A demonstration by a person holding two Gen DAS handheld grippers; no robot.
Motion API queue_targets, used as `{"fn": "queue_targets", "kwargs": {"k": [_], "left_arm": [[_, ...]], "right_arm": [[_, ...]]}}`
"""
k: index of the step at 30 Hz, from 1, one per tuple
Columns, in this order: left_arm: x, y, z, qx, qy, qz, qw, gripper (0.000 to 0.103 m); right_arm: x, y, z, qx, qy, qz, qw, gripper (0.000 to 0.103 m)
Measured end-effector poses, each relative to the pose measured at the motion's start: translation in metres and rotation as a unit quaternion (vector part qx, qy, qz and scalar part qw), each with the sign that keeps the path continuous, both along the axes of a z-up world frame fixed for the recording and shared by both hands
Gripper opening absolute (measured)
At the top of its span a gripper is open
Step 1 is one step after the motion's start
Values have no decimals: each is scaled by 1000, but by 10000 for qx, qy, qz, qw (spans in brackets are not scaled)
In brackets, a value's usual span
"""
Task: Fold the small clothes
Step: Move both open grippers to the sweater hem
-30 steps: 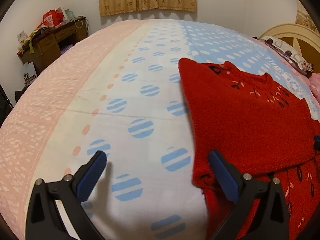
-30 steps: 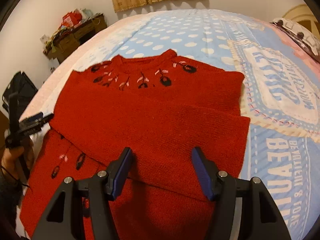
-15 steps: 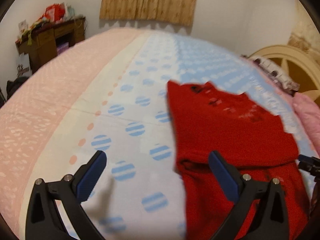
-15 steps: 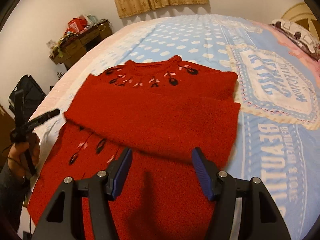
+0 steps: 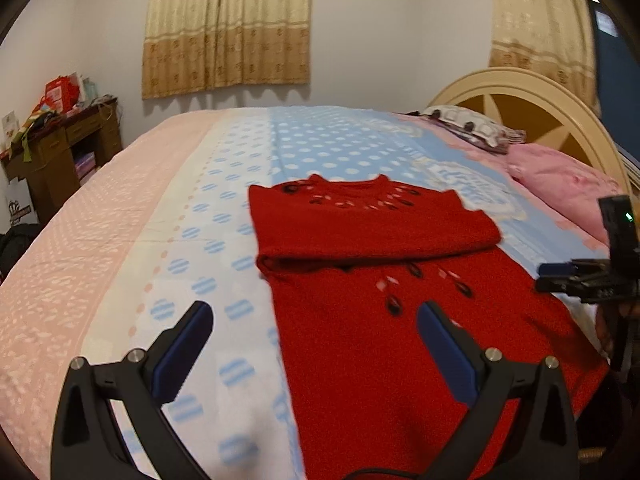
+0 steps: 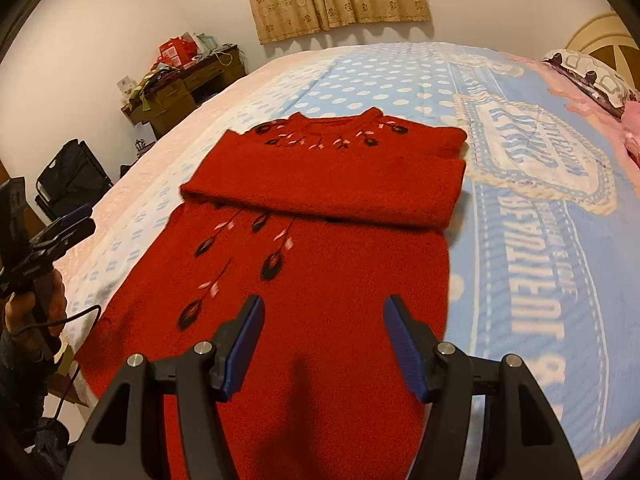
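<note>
My left claw (image 5: 314, 330) has its jaws wide apart with nothing between them. It hangs above the bed (image 5: 168, 216), over the left edge of the sweater (image 5: 400, 320); its left finger is over the sheet, its right finger over red knit. No contact with the cloth is visible.

My right claw (image 6: 323, 326) also has its jaws apart and empty. It hangs above the lower half of the sweater, both fingers over the red fabric and clear of it.

The sweater lies flat on the bed, neck toward the far wall. Its sleeves are folded across the chest as one horizontal band, just below the neck embroidery. The lower body extends toward me, unfolded, with a dark-and-pink leaf pattern showing.

In the right view, my left hand (image 6: 34, 304) grips the left claw's handle at the frame's left edge, beside the bed. A cable trails from it.

A pillow (image 5: 560, 184) lies at the headboard (image 5: 520, 80). A cluttered desk (image 5: 60, 148) stands by the far wall, under the curtain (image 5: 228, 28).
</note>
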State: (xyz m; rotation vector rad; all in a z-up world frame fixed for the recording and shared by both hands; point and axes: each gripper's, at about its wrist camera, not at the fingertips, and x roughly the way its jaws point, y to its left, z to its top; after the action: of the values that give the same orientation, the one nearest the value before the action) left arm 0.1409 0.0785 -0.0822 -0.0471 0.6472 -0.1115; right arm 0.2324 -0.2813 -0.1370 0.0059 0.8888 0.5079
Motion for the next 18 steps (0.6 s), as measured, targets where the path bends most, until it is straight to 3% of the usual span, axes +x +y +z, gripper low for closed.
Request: {"fn": "queue_targets", "kwargs": {"k": [8,14,18], "left_arm": [[-54,-9,-5,405,-4,-44,9992,103],[-86,3,-20,254,341,261,9988,103],[-108,3,-28,-7,565,179,9982,103]], "right_arm": [[-51,-7,2,58,-154,3,9999,63],[-86,-20,-1,28,-87,-138,9999,63],[-115,-26,1,-123,-128,-117,9998,63]]}}
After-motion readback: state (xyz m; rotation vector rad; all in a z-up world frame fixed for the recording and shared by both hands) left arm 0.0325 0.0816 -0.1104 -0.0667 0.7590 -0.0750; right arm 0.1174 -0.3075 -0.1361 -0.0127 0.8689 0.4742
